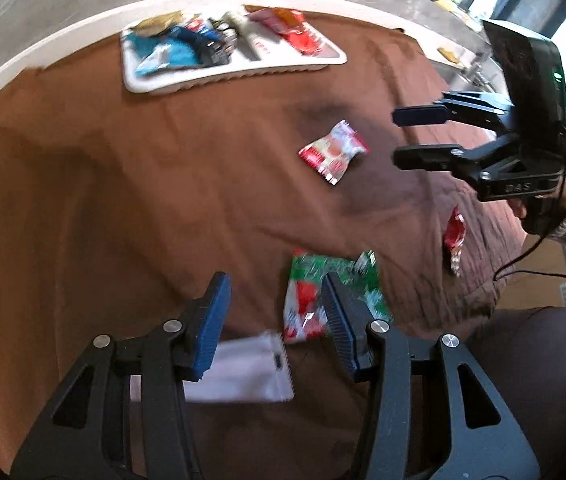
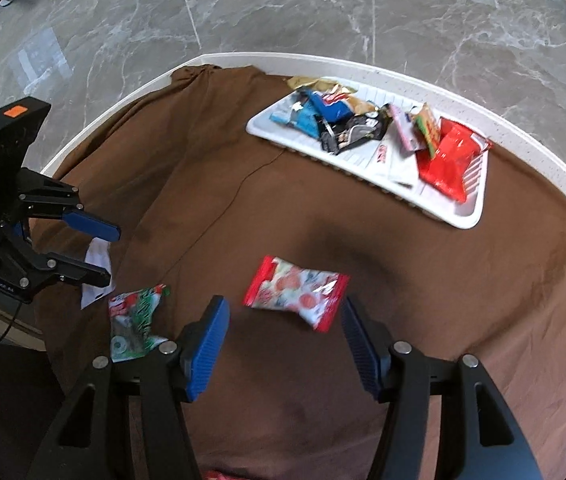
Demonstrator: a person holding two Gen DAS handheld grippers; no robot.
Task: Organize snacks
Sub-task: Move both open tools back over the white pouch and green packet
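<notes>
Brown cloth (image 2: 423, 280) is covering a round white table (image 2: 563, 168). White tray (image 1: 235, 74) is sitting at the far side, holding a heap of mixed snack packets (image 2: 363, 128). Red-and-white candy packet (image 2: 297, 292) is lying mid-cloth, just ahead of the right gripper (image 2: 285, 340), whose fingers are standing apart around nothing. Green-and-red packet (image 1: 333, 296) and white packet (image 1: 243, 368) are lying under the left gripper (image 1: 273, 312), jaws apart, empty. Small red packet (image 1: 454, 240) is lying near the cloth's edge.
</notes>
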